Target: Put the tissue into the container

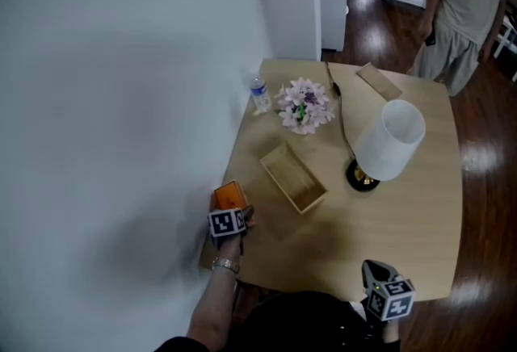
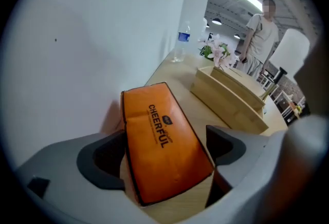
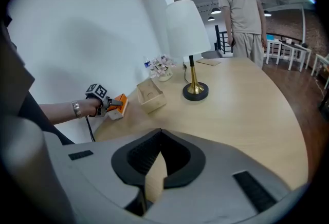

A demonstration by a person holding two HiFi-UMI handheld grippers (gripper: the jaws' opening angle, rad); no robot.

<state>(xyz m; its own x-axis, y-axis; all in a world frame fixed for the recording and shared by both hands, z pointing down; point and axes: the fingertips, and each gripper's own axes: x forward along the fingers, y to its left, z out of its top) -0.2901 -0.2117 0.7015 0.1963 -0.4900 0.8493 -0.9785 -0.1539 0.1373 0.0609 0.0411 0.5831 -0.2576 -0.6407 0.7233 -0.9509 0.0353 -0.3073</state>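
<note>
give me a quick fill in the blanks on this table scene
1. The tissue pack between the left gripper's jaws is coloured ___.
2. The wooden container on the table holds ___.
3. The lamp has a ___ shade.

Missing words: orange; nothing; white.

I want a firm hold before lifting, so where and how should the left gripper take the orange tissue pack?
Grip the tissue pack across its two long sides, mid-length, coming down from its near end. It lies flat on the table, long axis pointing away from the left gripper, whose open jaws straddle its narrow width.
</note>
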